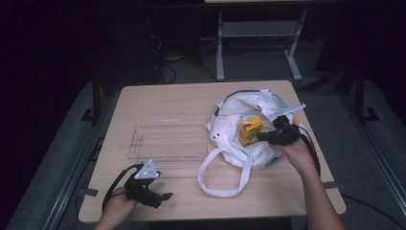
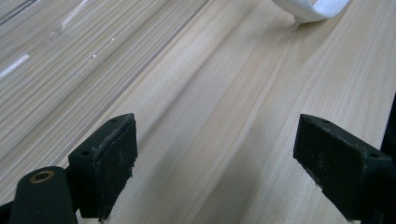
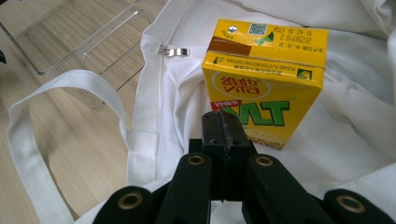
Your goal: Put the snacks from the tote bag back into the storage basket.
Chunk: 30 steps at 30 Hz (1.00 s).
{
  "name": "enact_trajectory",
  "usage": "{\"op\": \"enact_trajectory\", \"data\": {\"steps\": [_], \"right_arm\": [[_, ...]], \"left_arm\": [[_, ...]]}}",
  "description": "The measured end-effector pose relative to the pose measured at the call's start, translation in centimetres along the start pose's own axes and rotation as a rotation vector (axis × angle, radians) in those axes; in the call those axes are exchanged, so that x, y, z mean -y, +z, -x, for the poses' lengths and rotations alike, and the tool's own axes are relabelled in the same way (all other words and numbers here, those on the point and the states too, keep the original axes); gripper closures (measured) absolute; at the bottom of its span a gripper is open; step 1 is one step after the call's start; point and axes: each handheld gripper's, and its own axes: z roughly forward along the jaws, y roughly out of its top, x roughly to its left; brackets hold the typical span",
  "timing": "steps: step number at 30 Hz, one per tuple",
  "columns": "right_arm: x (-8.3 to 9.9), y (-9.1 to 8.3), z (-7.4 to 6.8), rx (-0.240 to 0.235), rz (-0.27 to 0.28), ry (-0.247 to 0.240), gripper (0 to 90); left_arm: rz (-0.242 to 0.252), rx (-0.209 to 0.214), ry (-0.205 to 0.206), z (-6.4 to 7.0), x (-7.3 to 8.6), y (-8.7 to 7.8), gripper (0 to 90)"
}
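A yellow drink carton (image 1: pixel 250 129) (image 3: pixel 264 79) stands on a white cloth bag (image 1: pixel 242 103) (image 3: pixel 355 121) at the table's right side. My right gripper (image 1: pixel 262 137) (image 3: pixel 225 125) is just to the carton's right, its jaws pressed together right in front of the carton's lower edge; nothing shows between them. My left gripper (image 1: pixel 163 196) (image 2: pixel 215 163) rests low over the bare wood near the table's front left, jaws wide open and empty.
A clear plastic tray (image 1: pixel 167 139) (image 2: pixel 46 56) (image 3: pixel 70 32) lies mid-table, left of the bag. The bag's white strap (image 1: pixel 220 189) (image 2: pixel 310 9) (image 3: pixel 60 84) loops out toward the front edge. The wooden table (image 1: pixel 191 96) is dimly lit, with dark floor around it.
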Motion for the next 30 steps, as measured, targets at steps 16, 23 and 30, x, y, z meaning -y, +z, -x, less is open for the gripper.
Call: {"op": "enact_trajectory", "data": {"steps": [16, 23, 30], "right_arm": [[-1.0, 3.1, -0.2, 0.002, -0.039, -0.040, 89.8], [-1.3, 4.2, -0.7, 0.022, -0.048, -0.069, 89.8], [-1.5, 4.9, -1.3, 0.047, -0.047, -0.087, 89.9]], "left_arm": [[0.007, -0.001, 0.004, 0.1, 0.0, 0.0, 13.4], [0.014, -0.007, -0.004, 0.2, 0.2, -0.3, 13.4], [0.020, -0.012, 0.010, 0.6, 0.1, -0.3, 13.4]]}}
